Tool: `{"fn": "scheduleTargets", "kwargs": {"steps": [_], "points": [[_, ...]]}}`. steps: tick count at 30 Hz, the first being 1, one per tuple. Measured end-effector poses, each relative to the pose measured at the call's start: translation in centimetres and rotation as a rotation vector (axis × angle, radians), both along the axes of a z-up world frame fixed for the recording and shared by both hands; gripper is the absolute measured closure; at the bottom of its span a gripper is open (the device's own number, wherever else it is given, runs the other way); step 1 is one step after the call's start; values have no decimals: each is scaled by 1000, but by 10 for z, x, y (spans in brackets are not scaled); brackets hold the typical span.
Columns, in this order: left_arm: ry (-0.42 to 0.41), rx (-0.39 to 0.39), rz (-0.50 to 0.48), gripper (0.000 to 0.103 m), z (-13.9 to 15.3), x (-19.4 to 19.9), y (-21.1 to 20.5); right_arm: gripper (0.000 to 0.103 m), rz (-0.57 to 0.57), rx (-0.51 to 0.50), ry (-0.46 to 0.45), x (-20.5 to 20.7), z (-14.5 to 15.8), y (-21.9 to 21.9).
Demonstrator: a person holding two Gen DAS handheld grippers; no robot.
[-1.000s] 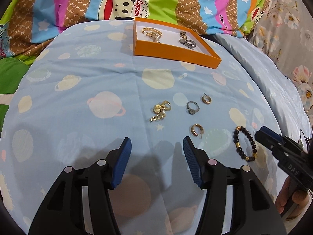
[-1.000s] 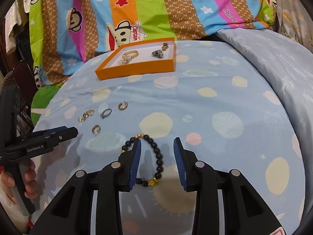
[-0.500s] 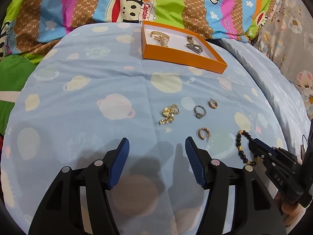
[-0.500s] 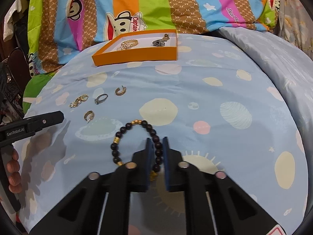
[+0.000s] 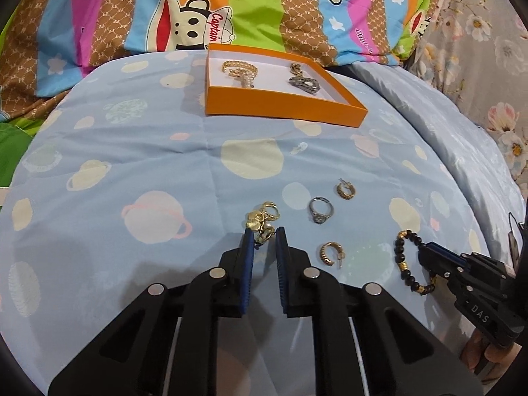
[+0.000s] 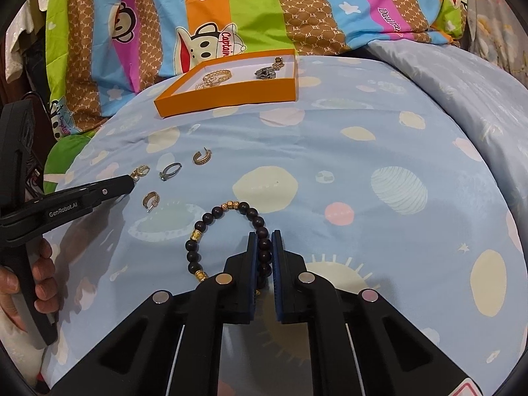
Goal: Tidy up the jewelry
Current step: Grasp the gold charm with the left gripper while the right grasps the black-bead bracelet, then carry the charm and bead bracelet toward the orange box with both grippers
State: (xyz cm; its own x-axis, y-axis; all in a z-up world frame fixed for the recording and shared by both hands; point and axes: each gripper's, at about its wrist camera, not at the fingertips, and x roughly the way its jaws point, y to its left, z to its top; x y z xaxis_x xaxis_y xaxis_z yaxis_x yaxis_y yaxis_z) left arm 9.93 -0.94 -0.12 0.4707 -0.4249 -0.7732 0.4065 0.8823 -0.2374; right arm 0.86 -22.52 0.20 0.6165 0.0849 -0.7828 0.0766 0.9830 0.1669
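An orange tray (image 5: 283,112) (image 6: 227,100) with gold and silver pieces inside lies at the back of the blue bedspread. My left gripper (image 5: 264,236) is shut on a gold charm cluster (image 5: 262,221), also seen in the right wrist view (image 6: 140,171). My right gripper (image 6: 264,241) is shut on a dark bead bracelet (image 6: 201,231) with gold beads, seen at the right in the left wrist view (image 5: 401,257). A silver ring (image 5: 320,211) (image 6: 170,171) and two gold hoop earrings (image 5: 346,190) (image 5: 331,253) lie loose between them.
The striped monkey-print pillow (image 5: 198,16) runs along the back behind the tray. A floral fabric (image 5: 495,82) lies at the right. The bedspread curves down at its left and right edges.
Both grippers moved forward and closed: the left from wide open onto the gold charm cluster, the right onto the bead bracelet.
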Motion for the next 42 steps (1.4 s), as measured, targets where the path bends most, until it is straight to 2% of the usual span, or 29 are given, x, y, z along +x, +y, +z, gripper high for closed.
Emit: {"fn": "scheduleTargets", "kwargs": {"steps": [9, 13, 16, 19, 25, 42], "points": [[-6, -46, -17, 91, 8, -24, 4, 96, -2, 17, -10, -2, 2, -1], [-44, -135, -18, 91, 35, -37, 18, 96, 0, 129, -48, -7, 8, -8], [-79, -113, 1, 91, 48, -37, 24, 96, 0, 102, -69, -9, 17, -5], [-75, -134, 19, 91, 54, -35, 32, 96, 13, 100, -112, -13, 35, -3], [-118, -141, 34, 91, 75, -42, 43, 96, 32, 71, -185, -21, 70, 1], [-134, -116, -11, 91, 80, -52, 30, 96, 54, 75, -244, -28, 101, 7]]}}
